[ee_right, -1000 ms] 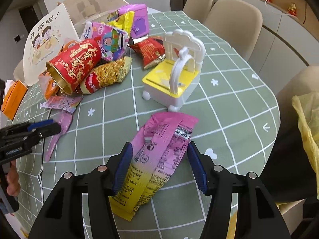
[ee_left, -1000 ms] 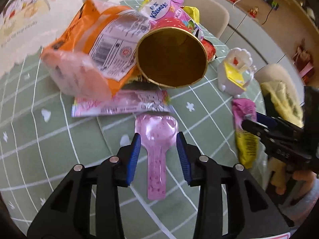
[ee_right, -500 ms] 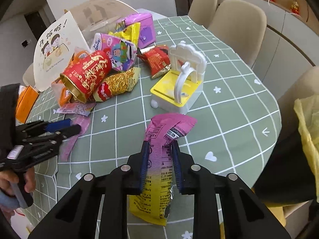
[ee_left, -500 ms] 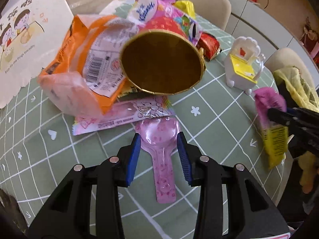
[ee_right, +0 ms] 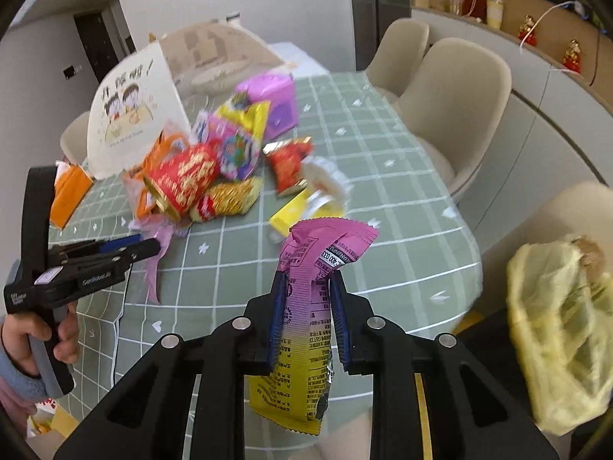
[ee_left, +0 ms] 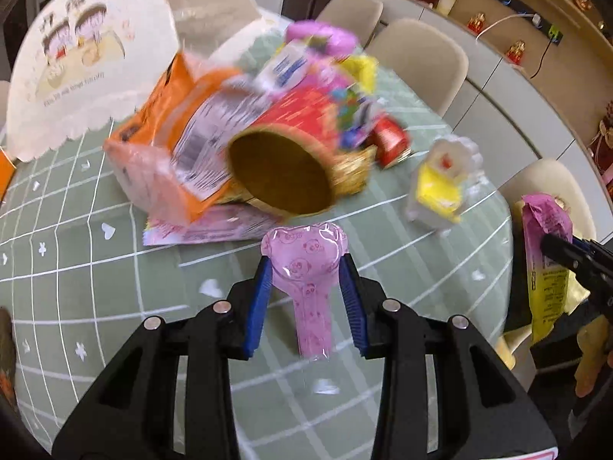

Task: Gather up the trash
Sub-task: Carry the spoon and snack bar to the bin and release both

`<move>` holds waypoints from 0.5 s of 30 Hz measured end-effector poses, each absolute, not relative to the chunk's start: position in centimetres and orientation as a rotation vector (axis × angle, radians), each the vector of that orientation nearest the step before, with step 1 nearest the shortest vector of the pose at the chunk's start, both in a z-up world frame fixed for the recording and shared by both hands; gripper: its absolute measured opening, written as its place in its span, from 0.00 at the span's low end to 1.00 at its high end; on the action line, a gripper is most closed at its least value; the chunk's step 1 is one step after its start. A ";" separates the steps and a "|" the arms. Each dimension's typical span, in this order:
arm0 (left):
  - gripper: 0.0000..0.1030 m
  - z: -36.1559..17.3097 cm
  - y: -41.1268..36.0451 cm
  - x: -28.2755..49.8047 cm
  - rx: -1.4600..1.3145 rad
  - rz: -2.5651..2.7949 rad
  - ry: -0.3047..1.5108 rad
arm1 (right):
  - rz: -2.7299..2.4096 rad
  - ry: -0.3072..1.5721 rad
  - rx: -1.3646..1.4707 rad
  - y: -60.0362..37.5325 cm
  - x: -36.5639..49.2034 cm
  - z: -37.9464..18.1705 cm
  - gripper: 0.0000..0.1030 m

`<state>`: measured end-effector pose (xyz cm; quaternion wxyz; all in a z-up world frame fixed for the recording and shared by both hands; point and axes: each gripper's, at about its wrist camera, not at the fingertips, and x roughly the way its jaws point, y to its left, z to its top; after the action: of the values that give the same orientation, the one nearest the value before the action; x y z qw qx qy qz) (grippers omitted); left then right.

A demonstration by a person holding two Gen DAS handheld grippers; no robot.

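Pink wrapper point(ee_left: 304, 268) in left gripper point(ee_left: 305, 272)

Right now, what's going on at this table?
A person is clearing snack trash with two handheld grippers. The right gripper is shut on a pink-and-yellow wrapper, lifted near the yellow trash bag. The left gripper is closed on a pink spoon-shaped wrapper. More wrappers and a red can remain on the table.

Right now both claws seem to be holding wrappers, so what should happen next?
Probably swing the right claw over the yellow plastic bag and drop the pink-and-yellow snack wrapper: it's gripped, clear of the table, and the bag is just to its right.
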<state>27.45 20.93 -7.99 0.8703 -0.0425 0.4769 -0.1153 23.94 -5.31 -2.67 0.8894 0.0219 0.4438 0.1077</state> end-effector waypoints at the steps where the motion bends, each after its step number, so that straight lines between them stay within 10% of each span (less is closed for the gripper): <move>1: 0.33 -7.3 19.7 27.1 -0.095 -0.240 0.979 | 0.225 0.902 0.044 -6.8 23.8 -1.9 0.22; 15: 0.33 -1.2 -11.2 22.1 -0.210 -0.427 0.842 | 0.188 0.758 -0.063 -33.4 20.8 3.0 0.22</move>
<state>22.06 -11.22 -1.23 0.8854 -0.1010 0.4048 -0.2051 20.83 -33.42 3.01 0.9242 -0.0306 0.3696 0.0917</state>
